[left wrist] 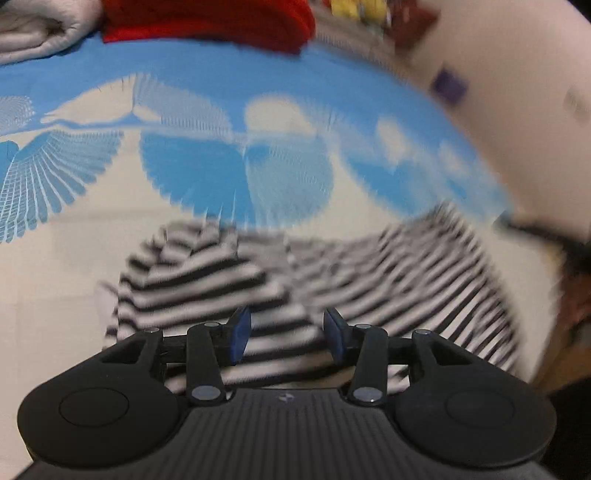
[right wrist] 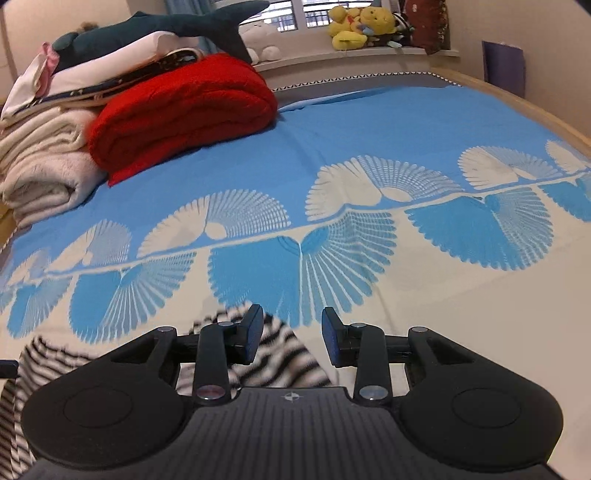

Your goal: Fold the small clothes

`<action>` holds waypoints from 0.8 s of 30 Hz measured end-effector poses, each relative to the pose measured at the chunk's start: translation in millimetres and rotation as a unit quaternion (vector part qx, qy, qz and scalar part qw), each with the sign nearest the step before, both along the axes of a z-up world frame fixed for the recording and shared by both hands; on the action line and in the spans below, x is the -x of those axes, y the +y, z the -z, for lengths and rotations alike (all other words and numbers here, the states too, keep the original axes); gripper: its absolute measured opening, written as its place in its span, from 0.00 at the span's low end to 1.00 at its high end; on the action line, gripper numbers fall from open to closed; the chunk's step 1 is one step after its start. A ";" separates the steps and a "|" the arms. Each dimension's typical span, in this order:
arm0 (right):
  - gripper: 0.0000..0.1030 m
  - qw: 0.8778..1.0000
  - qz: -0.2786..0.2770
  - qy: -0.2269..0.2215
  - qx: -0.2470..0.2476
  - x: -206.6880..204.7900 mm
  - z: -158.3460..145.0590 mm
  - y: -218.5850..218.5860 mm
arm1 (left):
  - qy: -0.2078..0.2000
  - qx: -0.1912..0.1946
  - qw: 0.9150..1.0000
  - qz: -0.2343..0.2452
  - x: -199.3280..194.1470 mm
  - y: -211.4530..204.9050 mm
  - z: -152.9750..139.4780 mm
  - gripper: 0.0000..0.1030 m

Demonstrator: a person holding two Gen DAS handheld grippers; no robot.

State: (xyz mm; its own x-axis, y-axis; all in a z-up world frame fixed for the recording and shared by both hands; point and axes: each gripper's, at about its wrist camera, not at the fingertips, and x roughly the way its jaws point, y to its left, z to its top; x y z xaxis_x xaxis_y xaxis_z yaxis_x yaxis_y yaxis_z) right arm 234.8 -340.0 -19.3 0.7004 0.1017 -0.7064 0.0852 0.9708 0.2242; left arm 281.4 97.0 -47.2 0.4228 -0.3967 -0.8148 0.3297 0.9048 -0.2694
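Note:
A black-and-white striped garment (left wrist: 207,280) lies crumpled on the blue and cream bedspread (left wrist: 258,74), blurred by motion in the left wrist view. My left gripper (left wrist: 287,321) hovers over it, open, with nothing pinched between its blue pads. In the right wrist view a corner of the striped garment (right wrist: 280,354) lies under and behind the left finger, and more of it shows at the lower left. My right gripper (right wrist: 291,325) is open, its pads apart over the cream part of the bedspread (right wrist: 369,129).
A folded red blanket (right wrist: 184,107) and a pile of cream blankets (right wrist: 44,166) occupy the far left of the bed, with a shark plush (right wrist: 166,26) on top. Yellow plush toys (right wrist: 358,26) sit on the window sill. The wooden bed edge (right wrist: 535,110) runs along the right.

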 end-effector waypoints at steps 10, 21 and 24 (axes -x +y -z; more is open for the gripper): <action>0.38 0.998 0.016 0.035 -0.041 89.6 -33.9 -22.4 | -0.052 -0.034 0.988 -0.142 49.3 14.7 -58.7 0.47; 0.38 0.990 0.046 0.112 -0.078 133.3 20.0 -30.5 | 0.085 -0.007 0.971 -0.226 143.2 92.7 -9.1 0.50; 0.38 0.986 0.045 0.149 -0.053 129.1 37.8 -25.8 | 0.128 0.043 0.961 -0.241 144.1 105.6 7.0 0.52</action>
State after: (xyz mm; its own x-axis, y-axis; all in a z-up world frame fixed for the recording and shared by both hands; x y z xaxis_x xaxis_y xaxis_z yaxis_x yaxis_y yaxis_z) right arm 105.8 -365.7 -57.1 0.4725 0.1328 -0.8713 0.2482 0.9285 0.2761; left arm 137.3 202.6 -54.2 0.3642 -0.2755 -0.8897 -0.2094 0.9066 -0.3665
